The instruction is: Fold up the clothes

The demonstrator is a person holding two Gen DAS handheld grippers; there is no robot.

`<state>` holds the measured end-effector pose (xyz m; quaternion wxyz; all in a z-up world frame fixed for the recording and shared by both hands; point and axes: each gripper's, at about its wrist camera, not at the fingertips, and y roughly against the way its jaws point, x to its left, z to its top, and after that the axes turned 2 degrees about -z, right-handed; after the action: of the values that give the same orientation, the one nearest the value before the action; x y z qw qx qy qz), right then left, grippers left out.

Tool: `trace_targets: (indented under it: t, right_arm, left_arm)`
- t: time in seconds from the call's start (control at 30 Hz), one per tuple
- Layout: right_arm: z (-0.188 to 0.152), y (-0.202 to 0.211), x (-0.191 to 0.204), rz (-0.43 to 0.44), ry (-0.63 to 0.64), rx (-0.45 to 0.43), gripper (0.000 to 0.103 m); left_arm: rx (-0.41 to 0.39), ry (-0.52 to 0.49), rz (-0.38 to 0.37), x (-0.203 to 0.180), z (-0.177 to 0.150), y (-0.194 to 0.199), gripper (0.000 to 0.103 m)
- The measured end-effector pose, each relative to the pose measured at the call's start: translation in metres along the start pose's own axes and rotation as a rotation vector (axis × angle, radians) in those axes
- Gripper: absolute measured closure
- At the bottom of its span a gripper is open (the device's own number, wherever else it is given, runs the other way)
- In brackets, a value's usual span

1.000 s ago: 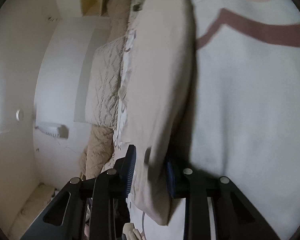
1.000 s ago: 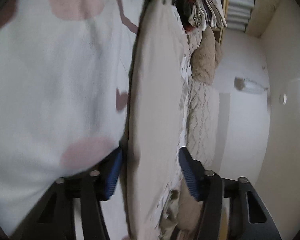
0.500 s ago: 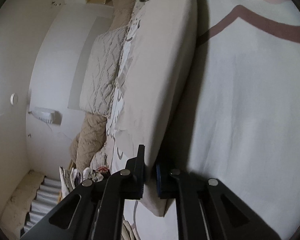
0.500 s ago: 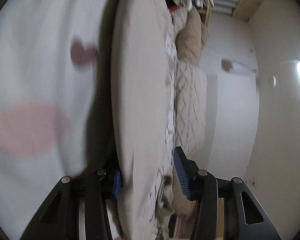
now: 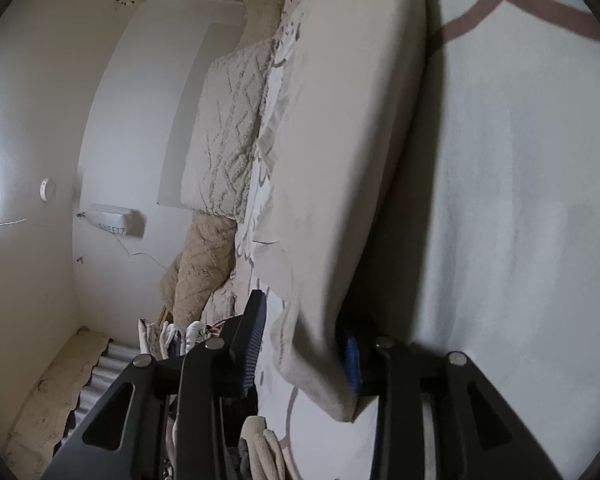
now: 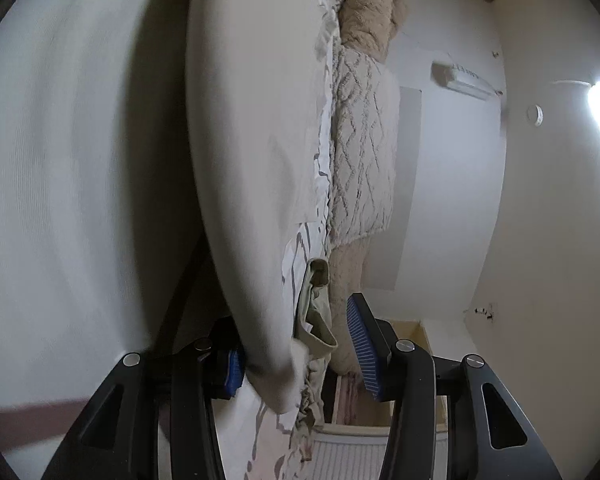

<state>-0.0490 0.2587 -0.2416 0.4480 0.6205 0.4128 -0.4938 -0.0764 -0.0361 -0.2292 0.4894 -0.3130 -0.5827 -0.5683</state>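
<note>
A beige garment [image 5: 340, 152] lies folded on a white bedsheet [image 5: 520, 220] with a mauve line pattern. In the left wrist view its corner sits between the jaws of my left gripper [image 5: 304, 348], which stand wide apart; the cloth rests against the right blue pad [image 5: 352, 364]. In the right wrist view the same garment [image 6: 252, 120] runs up from between the jaws of my right gripper [image 6: 296, 352], also wide apart, with the cloth against the left pad [image 6: 234, 372]. A loose olive flap [image 6: 316, 308] hangs in the gap.
A white patterned quilt [image 5: 224, 140] and a tan fleece blanket [image 5: 204, 264] lie beside the garment near the wall. A pile of other clothes [image 5: 172, 336] lies by the left gripper. A wooden shelf edge [image 6: 412, 364] shows behind the right gripper.
The left gripper was shut on the garment's corner half a second ago and has opened. The right gripper's jaws have widened too. The garment has settled onto the sheet.
</note>
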Motion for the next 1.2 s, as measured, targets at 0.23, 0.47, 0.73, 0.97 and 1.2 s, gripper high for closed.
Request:
trace_targets:
  t: [0.23, 0.47, 0.73, 0.97, 1.2]
  right_arm:
    - [-0.002, -0.005, 0.004, 0.071, 0.168, -0.116, 0.098]
    - [-0.023, 0.013, -0.033, 0.055, 0.28, -0.191, 0.1]
    - [-0.022, 0.015, -0.066, 0.033, 0.245, -0.194, 0.1]
    - [-0.049, 0.053, -0.043, 0.166, 0.272, -0.153, 0.1]
    - [-0.053, 0.074, 0.016, 0.345, 0.274, -0.087, 0.1]
  left_arm:
    - [0.011, -0.154, -0.015, 0.008, -0.006, -0.007, 0.096]
    - [-0.05, -0.216, -0.038, 0.044, -0.003, 0.03, 0.098]
    - [-0.064, -0.19, -0.09, 0.079, 0.005, 0.081, 0.099]
    - [-0.041, -0.205, -0.308, 0.05, -0.017, 0.136, 0.099]
    - [0.014, -0.196, -0.531, -0.015, -0.024, 0.13, 0.094]
